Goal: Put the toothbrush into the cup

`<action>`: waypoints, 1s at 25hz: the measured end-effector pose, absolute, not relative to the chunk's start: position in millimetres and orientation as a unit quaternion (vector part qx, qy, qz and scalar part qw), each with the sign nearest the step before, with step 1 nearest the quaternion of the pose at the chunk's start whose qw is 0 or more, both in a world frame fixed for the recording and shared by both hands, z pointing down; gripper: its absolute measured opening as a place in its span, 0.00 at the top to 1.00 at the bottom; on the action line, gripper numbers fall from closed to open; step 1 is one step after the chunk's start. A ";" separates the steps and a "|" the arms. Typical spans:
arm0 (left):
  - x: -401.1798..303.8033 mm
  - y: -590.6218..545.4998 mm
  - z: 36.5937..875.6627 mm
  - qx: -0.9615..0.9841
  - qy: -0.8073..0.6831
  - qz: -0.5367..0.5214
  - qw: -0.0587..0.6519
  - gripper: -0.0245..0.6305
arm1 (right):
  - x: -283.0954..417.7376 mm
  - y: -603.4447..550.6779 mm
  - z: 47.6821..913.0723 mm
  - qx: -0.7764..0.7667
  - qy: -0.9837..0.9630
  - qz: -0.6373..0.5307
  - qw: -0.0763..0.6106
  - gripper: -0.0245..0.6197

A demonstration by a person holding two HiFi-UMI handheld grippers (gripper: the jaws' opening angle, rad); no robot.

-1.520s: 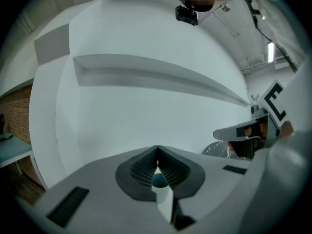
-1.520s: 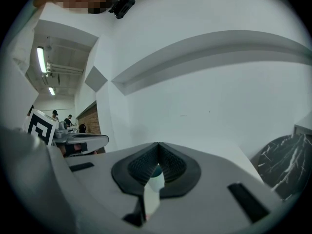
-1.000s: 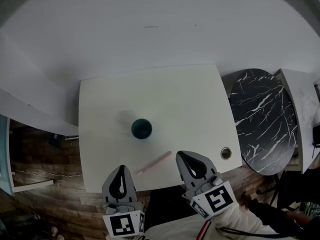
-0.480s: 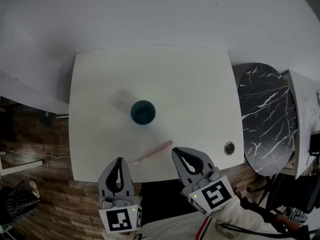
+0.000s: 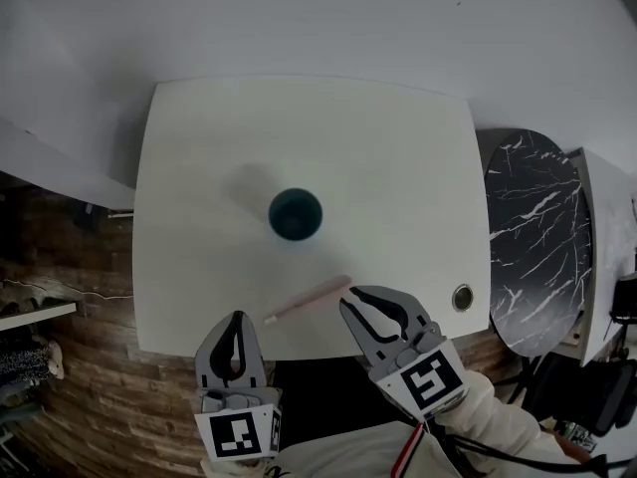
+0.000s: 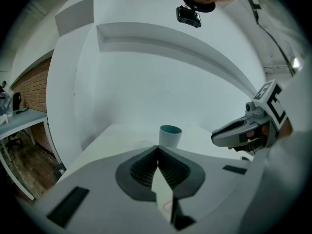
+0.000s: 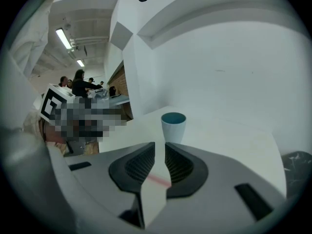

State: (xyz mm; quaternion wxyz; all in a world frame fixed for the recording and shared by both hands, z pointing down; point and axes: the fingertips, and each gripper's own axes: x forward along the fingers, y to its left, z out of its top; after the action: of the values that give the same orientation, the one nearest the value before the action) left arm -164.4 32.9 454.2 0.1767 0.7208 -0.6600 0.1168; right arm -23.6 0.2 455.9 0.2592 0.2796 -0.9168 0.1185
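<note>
A teal cup (image 5: 295,214) stands upright near the middle of the white table (image 5: 398,167). A pink toothbrush (image 5: 309,300) lies flat on the table between the cup and the near edge. My right gripper (image 5: 350,302) hovers just right of the brush's thicker end. Its jaws have just been opening and stand slightly apart with nothing held. In the right gripper view (image 7: 160,145) the toothbrush (image 7: 158,180) shows through the gap and the cup (image 7: 173,126) stands ahead. My left gripper (image 5: 237,317) is shut and empty at the near edge (image 6: 157,147), facing the cup (image 6: 170,135).
A round black marble table (image 5: 537,237) stands close to the right of the white table. A metal cable grommet (image 5: 463,297) sits in the table's near right corner. A white wall runs behind, with wood floor (image 5: 60,406) at the left.
Both grippers have sunk toward the table's near edge, and the right one has rolled a little. The cup and toothbrush lie where they were.
</note>
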 end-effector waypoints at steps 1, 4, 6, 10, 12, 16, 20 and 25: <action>-165.3 34.0 455.6 0.720 -0.661 0.117 0.178 0.95 | -25.7 2.8 459.3 0.266 -0.918 0.119 0.268 0.89; -168.4 36.8 459.0 0.716 -0.664 0.117 0.183 0.95 | -32.5 9.5 468.2 0.230 -0.920 0.120 0.293 0.83; -171.5 38.0 460.6 0.712 -0.667 0.116 0.184 0.95 | -38.0 12.2 472.7 0.208 -0.922 0.116 0.307 0.79; -178.5 42.2 465.9 0.705 -0.673 0.116 0.191 0.95 | -48.2 18.0 480.7 0.161 -0.921 0.097 0.340 0.74; -180.8 44.4 468.5 0.702 -0.675 0.115 0.195 0.95 | -52.9 19.8 484.1 0.140 -0.920 0.084 0.356 0.74; -185.4 47.1 472.1 0.697 -0.680 0.112 0.199 0.95 | -63.0 22.2 492.4 0.117 -0.920 0.073 0.367 0.68; -190.3 49.6 475.4 0.691 -0.686 0.109 0.202 0.95 | -71.7 24.6 498.7 0.092 -0.921 0.049 0.375 0.68; -196.0 52.0 481.9 0.684 -0.691 0.107 0.209 0.95 | -76.7 33.7 519.6 0.046 -0.914 0.026 0.402 0.68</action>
State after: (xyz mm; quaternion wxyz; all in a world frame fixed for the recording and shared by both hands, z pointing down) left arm -196.0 52.0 481.9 0.2085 0.6836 -0.6912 0.1070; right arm -76.7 33.7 519.6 0.4015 0.0463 -0.9143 0.0262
